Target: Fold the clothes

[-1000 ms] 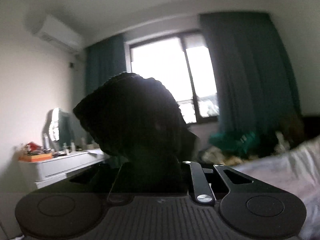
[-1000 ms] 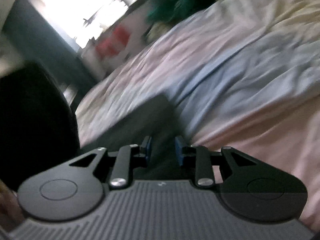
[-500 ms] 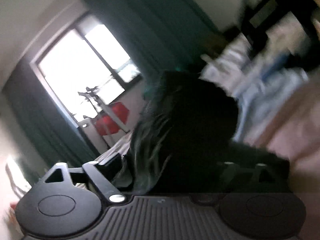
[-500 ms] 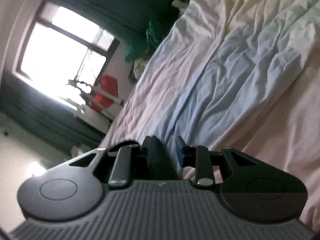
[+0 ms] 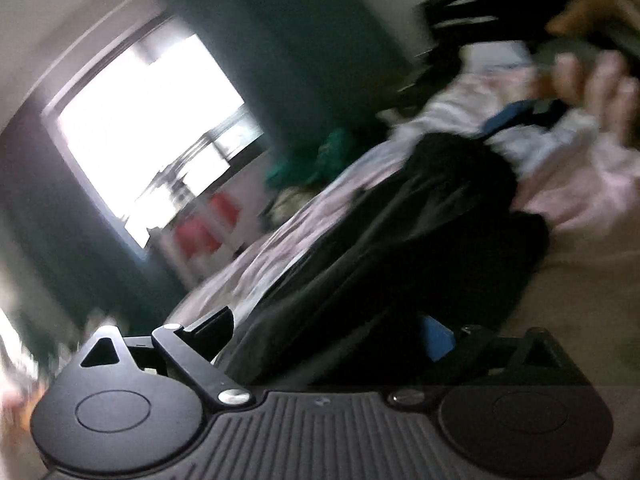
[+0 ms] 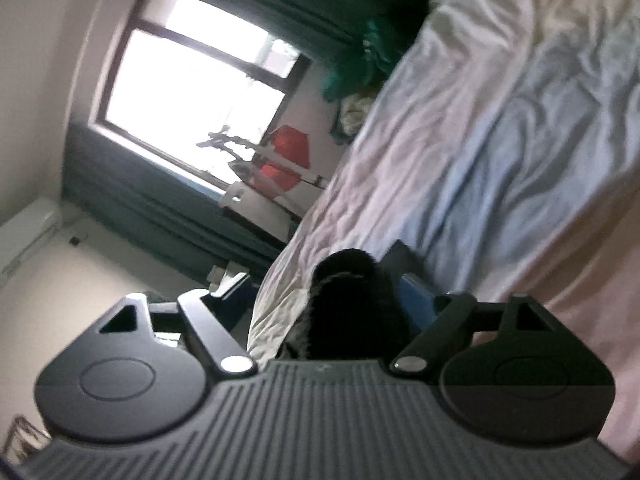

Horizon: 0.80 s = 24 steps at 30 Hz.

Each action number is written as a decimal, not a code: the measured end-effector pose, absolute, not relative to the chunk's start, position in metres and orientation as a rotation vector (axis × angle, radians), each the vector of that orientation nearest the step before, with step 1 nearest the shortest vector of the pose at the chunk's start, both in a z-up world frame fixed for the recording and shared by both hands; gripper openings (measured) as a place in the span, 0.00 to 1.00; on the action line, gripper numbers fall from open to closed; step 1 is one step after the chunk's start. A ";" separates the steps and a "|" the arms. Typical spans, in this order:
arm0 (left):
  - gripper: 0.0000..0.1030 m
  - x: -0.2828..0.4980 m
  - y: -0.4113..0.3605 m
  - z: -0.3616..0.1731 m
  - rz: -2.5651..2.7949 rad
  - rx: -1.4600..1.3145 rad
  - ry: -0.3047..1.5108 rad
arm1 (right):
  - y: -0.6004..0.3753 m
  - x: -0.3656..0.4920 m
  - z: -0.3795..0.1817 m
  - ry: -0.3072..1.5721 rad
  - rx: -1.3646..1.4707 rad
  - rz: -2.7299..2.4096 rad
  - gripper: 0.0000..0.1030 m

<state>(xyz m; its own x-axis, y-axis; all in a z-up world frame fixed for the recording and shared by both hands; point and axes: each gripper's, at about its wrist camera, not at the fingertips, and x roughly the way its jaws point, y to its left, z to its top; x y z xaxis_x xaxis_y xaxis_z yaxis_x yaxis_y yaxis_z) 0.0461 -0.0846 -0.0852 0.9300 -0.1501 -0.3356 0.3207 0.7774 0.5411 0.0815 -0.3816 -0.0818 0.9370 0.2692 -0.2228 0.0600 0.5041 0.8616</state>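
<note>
Clothes here come down to one dark garment, lying in a heap across the pastel striped bedsheet and running right up into both tools. From the left wrist view, the left gripper stands wide apart with the dark cloth passing loosely between its fingers; I cannot tell that it pinches anything, and the picture is smeared with motion. The right gripper also has its jaws spread, with a fuzzy dark fold bulging up between them, resting there rather than clamped, as far as I can judge. Both tools are tipped well over on their sides, which suits laying cloth down flat on the bed, or equally reaching in to gather it; the scene fits either. A person's hand shows blurred at the far right. Beyond the garment the sheet runs wide and bare toward the window, giving plenty of room to spread or fold.
</note>
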 end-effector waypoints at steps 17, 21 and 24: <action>0.98 0.069 -0.042 -0.087 -0.186 0.455 0.445 | -0.303 0.130 -0.099 0.683 0.574 0.018 0.85; 0.98 0.053 -0.043 -0.092 -0.178 0.438 0.440 | -0.297 0.126 -0.096 0.676 0.536 0.021 0.85; 0.99 0.042 -0.049 -0.094 -0.165 0.430 0.444 | -0.292 0.124 -0.094 0.670 0.508 0.023 0.85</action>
